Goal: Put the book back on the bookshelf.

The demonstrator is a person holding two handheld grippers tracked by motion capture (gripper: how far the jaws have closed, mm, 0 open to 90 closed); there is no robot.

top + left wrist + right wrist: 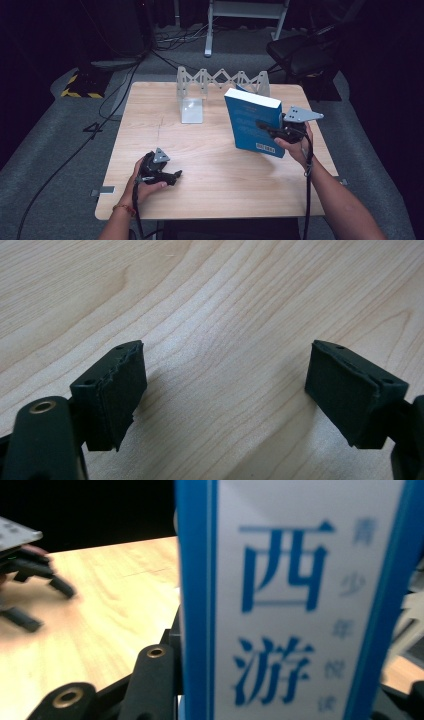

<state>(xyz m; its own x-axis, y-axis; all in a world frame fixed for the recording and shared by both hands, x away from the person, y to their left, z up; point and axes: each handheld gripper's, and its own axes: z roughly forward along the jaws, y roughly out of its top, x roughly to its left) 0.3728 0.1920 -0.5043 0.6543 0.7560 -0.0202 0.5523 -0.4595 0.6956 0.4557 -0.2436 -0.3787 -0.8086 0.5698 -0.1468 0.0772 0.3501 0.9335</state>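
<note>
A blue book [252, 122] with a white page edge stands upright on the wooden table [210, 165], right of centre. My right gripper [270, 129] is shut on it from the right side. In the right gripper view its white spine [300, 600] with blue characters sits close between the jaws. My left gripper [172, 176] rests near the table's front left, open, with bare wood between its pads [117, 395].
A white expanding book rack [222, 80] stands along the table's far edge, with a grey bookend [191, 110] in front of its left end. A black chair [300, 52] stands behind the table at the right. Cables run across the floor at the left.
</note>
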